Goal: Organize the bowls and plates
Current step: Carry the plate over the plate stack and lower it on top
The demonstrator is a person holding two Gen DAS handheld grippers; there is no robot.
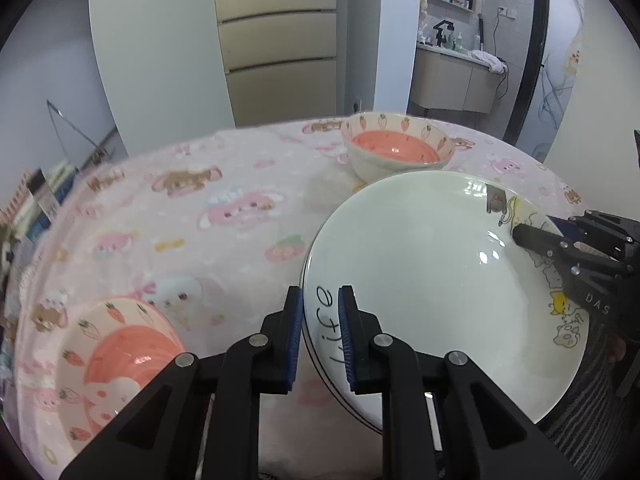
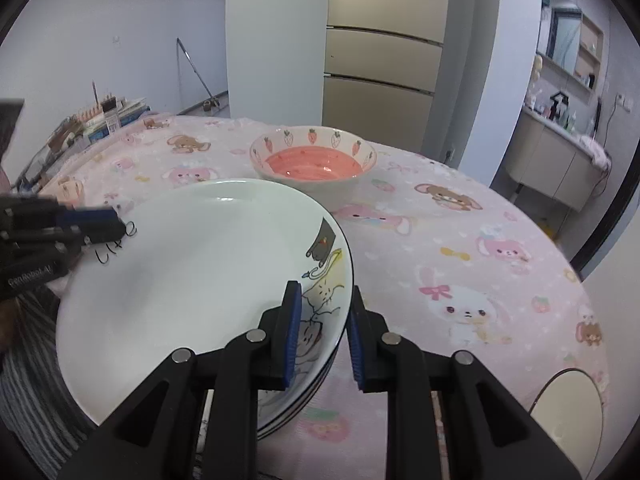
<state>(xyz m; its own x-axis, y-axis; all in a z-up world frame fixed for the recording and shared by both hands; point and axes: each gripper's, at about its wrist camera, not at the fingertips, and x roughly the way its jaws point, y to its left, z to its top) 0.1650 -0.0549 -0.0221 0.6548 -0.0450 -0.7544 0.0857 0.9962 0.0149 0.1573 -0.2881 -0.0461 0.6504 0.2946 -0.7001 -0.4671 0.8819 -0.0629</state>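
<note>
A stack of white plates [image 1: 420, 280] with cartoon drawings and the word "life" is held above the pink tablecloth. My left gripper [image 1: 319, 312] is shut on its left rim. My right gripper [image 2: 322, 312] is shut on its right rim, and also shows in the left wrist view [image 1: 520, 232]. The stack appears in the right wrist view [image 2: 192, 280], where the left gripper [image 2: 116, 226] is at the far left. A pink strawberry bowl [image 1: 394, 146] stands behind the plates, also in the right wrist view [image 2: 314, 162]. A second pink bowl [image 1: 116, 360] sits near left.
The round table carries a pink cartoon tablecloth [image 2: 460, 248]. Books and boxes [image 2: 96, 120] lie at its far left edge. A chair back [image 2: 568, 412] stands at the near right. A fridge [image 2: 380, 76] and bathroom counter are beyond.
</note>
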